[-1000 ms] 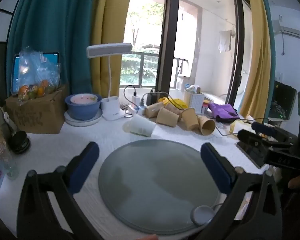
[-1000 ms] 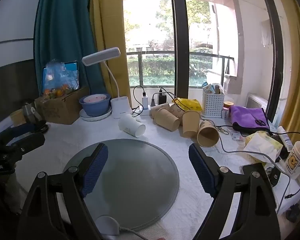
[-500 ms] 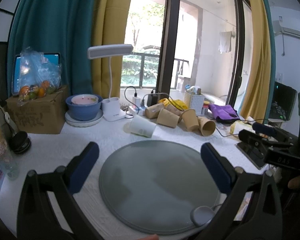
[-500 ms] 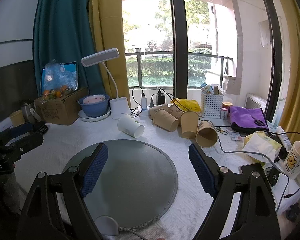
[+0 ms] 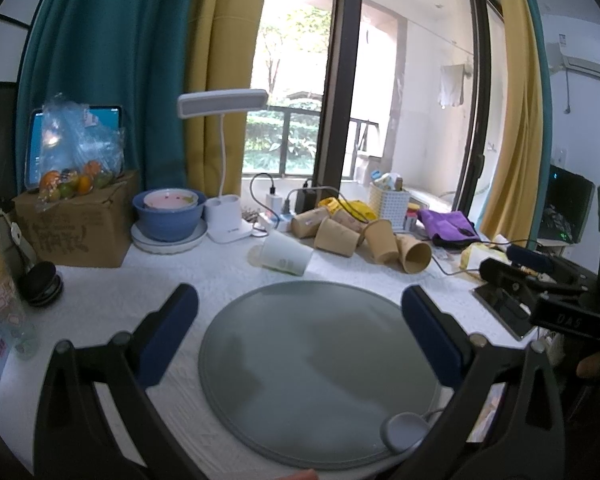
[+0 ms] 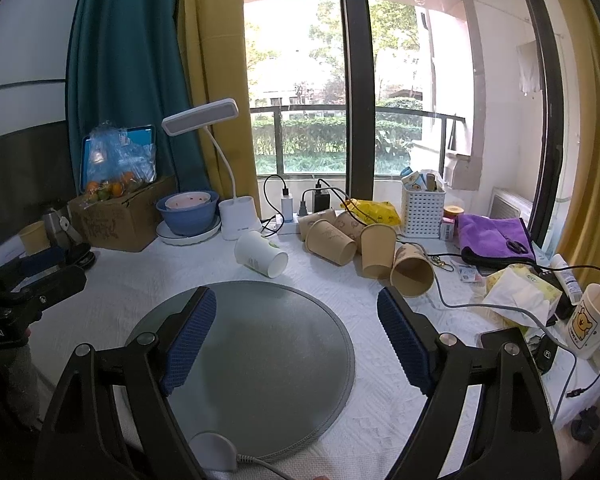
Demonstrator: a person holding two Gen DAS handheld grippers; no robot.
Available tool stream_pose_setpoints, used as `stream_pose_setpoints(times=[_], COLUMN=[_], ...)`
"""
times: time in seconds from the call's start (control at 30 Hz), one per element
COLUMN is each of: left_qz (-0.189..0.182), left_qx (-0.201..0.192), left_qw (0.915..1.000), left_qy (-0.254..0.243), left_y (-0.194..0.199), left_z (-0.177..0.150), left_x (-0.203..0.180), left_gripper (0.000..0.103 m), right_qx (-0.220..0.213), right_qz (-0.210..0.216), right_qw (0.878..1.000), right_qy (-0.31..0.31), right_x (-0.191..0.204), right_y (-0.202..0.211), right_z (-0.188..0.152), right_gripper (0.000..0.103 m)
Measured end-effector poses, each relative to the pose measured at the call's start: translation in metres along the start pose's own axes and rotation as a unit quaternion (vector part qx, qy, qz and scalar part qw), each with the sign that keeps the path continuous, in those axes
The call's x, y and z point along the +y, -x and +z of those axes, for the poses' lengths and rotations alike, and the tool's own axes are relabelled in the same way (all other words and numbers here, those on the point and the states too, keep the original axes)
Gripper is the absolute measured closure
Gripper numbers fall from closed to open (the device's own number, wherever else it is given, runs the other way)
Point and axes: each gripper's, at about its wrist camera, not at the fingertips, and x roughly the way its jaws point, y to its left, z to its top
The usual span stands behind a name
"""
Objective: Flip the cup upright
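A white paper cup lies on its side on the white cloth beyond the round grey mat; it also shows in the right wrist view, mouth toward the front right. Several brown paper cups lie tipped or inverted to its right, also in the left wrist view. My left gripper is open and empty above the mat. My right gripper is open and empty above the mat, well short of the cups.
A white desk lamp, blue bowl on a plate, cardboard box with fruit, charger cables, white basket, purple cloth, tissue pack and mug line the table's back and right.
Both grippers have drifted slightly; the view shifts a little. Both stay open and nothing on the table has moved.
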Motion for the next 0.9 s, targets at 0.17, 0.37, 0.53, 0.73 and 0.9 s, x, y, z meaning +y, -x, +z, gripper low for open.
stream_pose_setpoints(times=[0.17,0.37,0.53,0.73,0.9], left_qz=[0.0,0.0,-0.001,-0.002,-0.002], left_qx=[0.0,0.0,-0.001,-0.001,-0.002], left_qw=[1.0,1.0,1.0,1.0,1.0], left_qy=[0.001,0.002,0.0,-0.002,-0.002], left_y=[0.0,0.0002,0.0007,0.0017,0.002], left_z=[-0.0006,-0.0006,-0.001,-0.0037,-0.0037], left_x=[0.001,0.0014,0.0006,-0.0025,-0.0029], left_gripper=[0.001,0.001,0.001,0.001,0.001], right_qx=[0.0,0.001,0.001,0.001,0.0], right_qz=[0.0,-0.004,-0.004,-0.004,-0.004], right_qw=[1.0,1.0,1.0,1.0,1.0], right_qy=[0.0,-0.002,-0.002,-0.002,-0.002], right_x=[0.0002,-0.0046,-0.0041,-0.0046,-0.0046], right_y=[0.0001,0.0026,0.0019,0.002,0.0021], right_z=[0.0001,0.0036,0.0035,0.0037,0.0037], right_gripper=[0.018,0.018,0.018,0.018,0.018])
